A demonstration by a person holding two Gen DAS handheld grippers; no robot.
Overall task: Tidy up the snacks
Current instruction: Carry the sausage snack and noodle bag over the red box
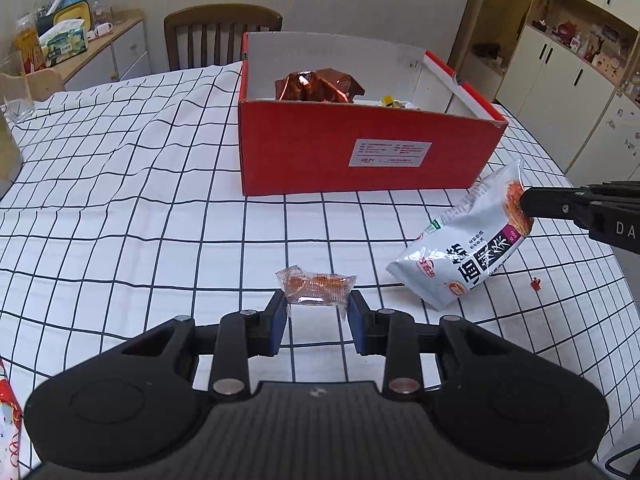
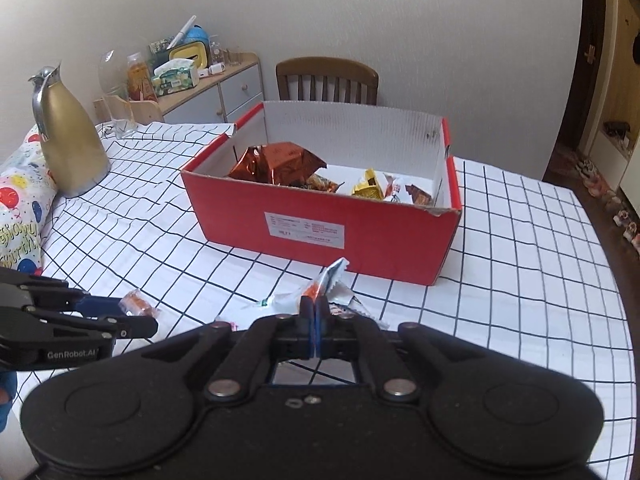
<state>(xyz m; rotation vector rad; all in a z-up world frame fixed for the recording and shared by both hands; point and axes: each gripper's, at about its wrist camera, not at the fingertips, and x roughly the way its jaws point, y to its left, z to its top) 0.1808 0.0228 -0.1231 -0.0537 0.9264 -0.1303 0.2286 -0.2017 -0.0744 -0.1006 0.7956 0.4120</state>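
Left hand-held gripper (image 1: 318,306) is clamped on a small orange snack pack (image 1: 316,289); right hand-held gripper (image 2: 314,306) is pinched tight on the white noodle bag (image 1: 468,248), both lifted w/ the red box (image 1: 360,152) at 12 o'clock. Both are light, crinkly & slippy, so hold by the flat edge, not the middle.

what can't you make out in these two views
- Box floor, left wrist view: hidden by its front wall; only the foil bag tops it.
- Box label, both views: print too small.
- White packet, right wrist view: mostly hidden behind the right tool.
- Left tool pads on the small packet: contact unclear.
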